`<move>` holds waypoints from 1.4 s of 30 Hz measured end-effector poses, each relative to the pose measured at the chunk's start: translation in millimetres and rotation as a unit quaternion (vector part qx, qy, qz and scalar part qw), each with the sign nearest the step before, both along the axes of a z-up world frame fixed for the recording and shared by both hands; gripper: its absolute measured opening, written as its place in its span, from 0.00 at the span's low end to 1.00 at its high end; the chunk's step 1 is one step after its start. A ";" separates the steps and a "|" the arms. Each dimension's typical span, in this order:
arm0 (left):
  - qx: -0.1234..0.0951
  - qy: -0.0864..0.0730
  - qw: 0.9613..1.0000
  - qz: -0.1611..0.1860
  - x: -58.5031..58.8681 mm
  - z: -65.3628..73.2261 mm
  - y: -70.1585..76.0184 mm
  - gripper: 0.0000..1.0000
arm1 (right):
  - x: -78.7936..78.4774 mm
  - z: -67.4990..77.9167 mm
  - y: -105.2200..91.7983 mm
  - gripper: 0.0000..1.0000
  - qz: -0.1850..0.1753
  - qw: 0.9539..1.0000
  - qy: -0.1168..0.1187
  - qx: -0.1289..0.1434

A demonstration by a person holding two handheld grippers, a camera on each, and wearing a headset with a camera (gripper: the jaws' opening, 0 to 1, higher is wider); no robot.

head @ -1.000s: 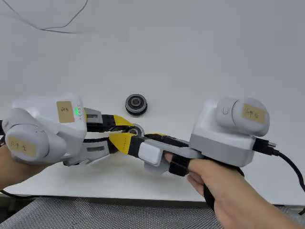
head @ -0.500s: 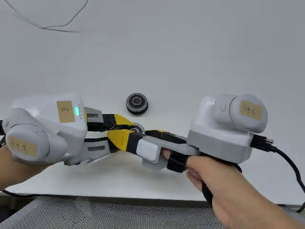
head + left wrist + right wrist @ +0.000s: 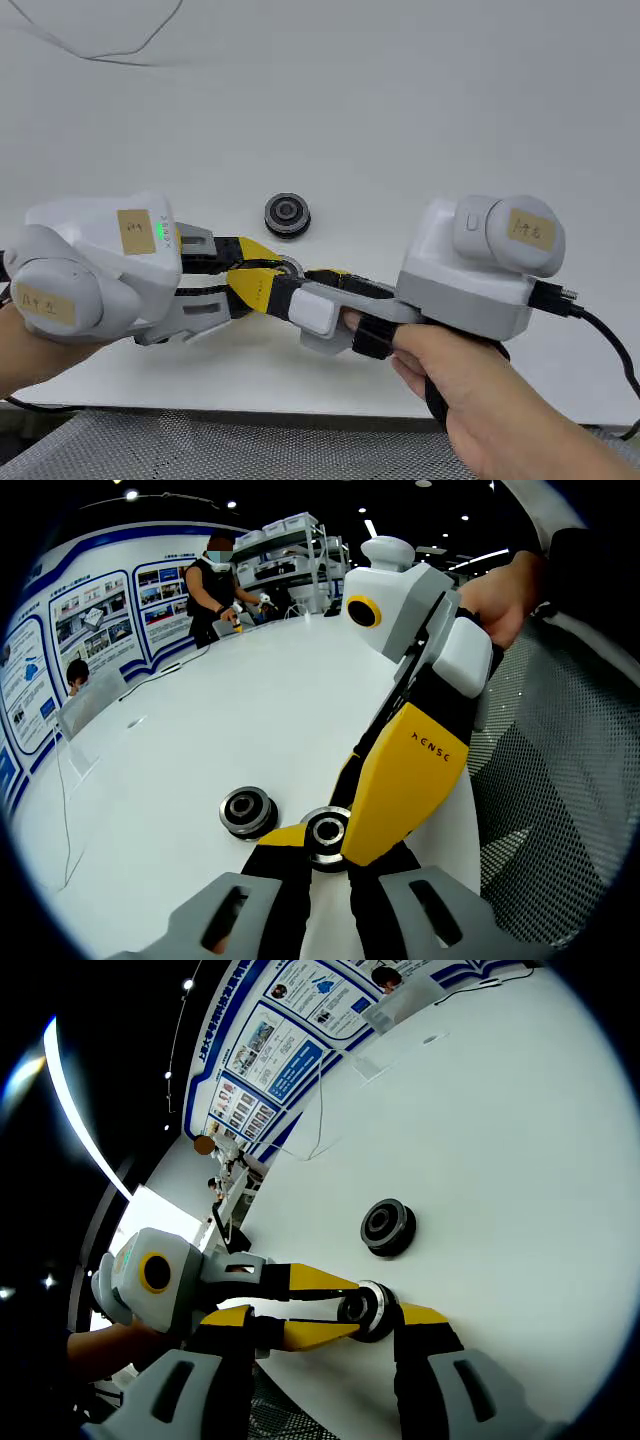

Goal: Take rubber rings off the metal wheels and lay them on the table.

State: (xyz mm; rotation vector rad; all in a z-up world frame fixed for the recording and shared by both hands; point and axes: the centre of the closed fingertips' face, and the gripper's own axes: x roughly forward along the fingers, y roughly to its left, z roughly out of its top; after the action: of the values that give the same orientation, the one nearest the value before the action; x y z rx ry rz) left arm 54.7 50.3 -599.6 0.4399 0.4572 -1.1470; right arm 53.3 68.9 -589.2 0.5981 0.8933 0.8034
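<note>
Early stage: left gripper [image 3: 328, 848] and right gripper [image 3: 365, 1322] jaws both clenched on one wheel [image 3: 289, 267] near the surface's [image 3: 420, 120] front edge, its ring seemingly still on; second wheel [image 3: 287, 216] behind, untouched.

Blue-edged wall posters [image 3: 262, 1048] and, seemingly, a cable [image 3: 95, 58].

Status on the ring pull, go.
Both on the near wheel: left gripper shut, right gripper shut. Second wheel on table beyond, untouched. Nothing blocking.
</note>
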 end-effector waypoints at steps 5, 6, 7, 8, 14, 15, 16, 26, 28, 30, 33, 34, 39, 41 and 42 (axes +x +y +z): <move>0.000 0.000 1.000 0.000 0.2 -0.1 0.0 0.13 | 0.6 1.5 -0.3 0.57 -0.005 1.000 0.004 0.007; 0.000 0.000 1.000 0.000 0.2 -0.1 0.0 0.13 | 0.4 1.9 -0.2 0.57 -0.005 1.000 0.005 0.008; 0.000 0.000 1.000 0.000 0.3 0.0 -0.1 0.13 | 0.1 2.3 -0.1 0.57 -0.005 1.000 0.005 0.009; 0.000 0.000 1.000 0.000 0.1 0.0 0.0 0.13 | -0.3 2.5 -0.4 0.57 -0.005 1.000 0.007 0.010; 0.000 0.000 1.000 -0.001 -0.2 0.4 -0.2 0.13 | -3.6 2.4 -1.6 0.57 -0.005 1.000 0.014 0.017; 0.000 0.000 1.000 0.000 -0.2 0.4 -0.2 0.13 | -3.8 2.7 -1.9 0.57 -0.007 1.000 0.014 0.018; 0.000 0.000 1.000 0.000 -0.4 0.4 -0.1 0.13 | -3.9 2.6 -2.0 0.57 -0.006 1.000 0.014 0.017; 0.000 0.000 1.000 -0.001 -0.3 1.0 -0.7 0.13 | 0.7 4.4 -7.0 0.53 -0.015 1.000 0.007 0.013; 0.000 0.001 1.000 0.000 -0.4 1.1 -0.8 0.13 | 0.5 3.9 -6.8 0.52 -0.013 1.000 0.006 0.013; 0.000 0.000 1.000 0.000 -0.4 1.0 -0.8 0.13 | 1.0 1.8 -6.7 0.51 -0.014 1.000 0.008 0.012; 0.000 0.001 1.000 0.000 -0.2 0.9 -0.5 0.13 | 2.1 -0.3 -8.5 0.51 -0.015 1.000 0.007 0.006; 0.000 0.001 1.000 0.000 -0.3 0.8 -0.4 0.13 | 2.2 -0.8 -8.7 0.52 -0.015 1.000 0.008 0.005; 0.000 0.001 1.000 0.000 -0.2 0.4 0.2 0.13 | 1.3 -1.2 -6.2 0.52 -0.013 1.000 0.012 0.010; 0.000 0.001 1.000 0.000 -0.3 0.4 0.2 0.13 | 1.2 -0.2 -5.3 0.52 -0.013 1.000 0.012 0.011; 0.000 0.001 1.000 0.000 -0.6 0.4 0.3 0.13 | 1.1 -0.1 -5.3 0.52 -0.013 1.000 0.012 0.011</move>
State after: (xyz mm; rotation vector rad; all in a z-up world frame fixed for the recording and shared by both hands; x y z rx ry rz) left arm 54.1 50.7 -599.2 0.4388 0.4582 -1.1484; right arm 54.4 63.6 -589.3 0.6381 0.8974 0.7858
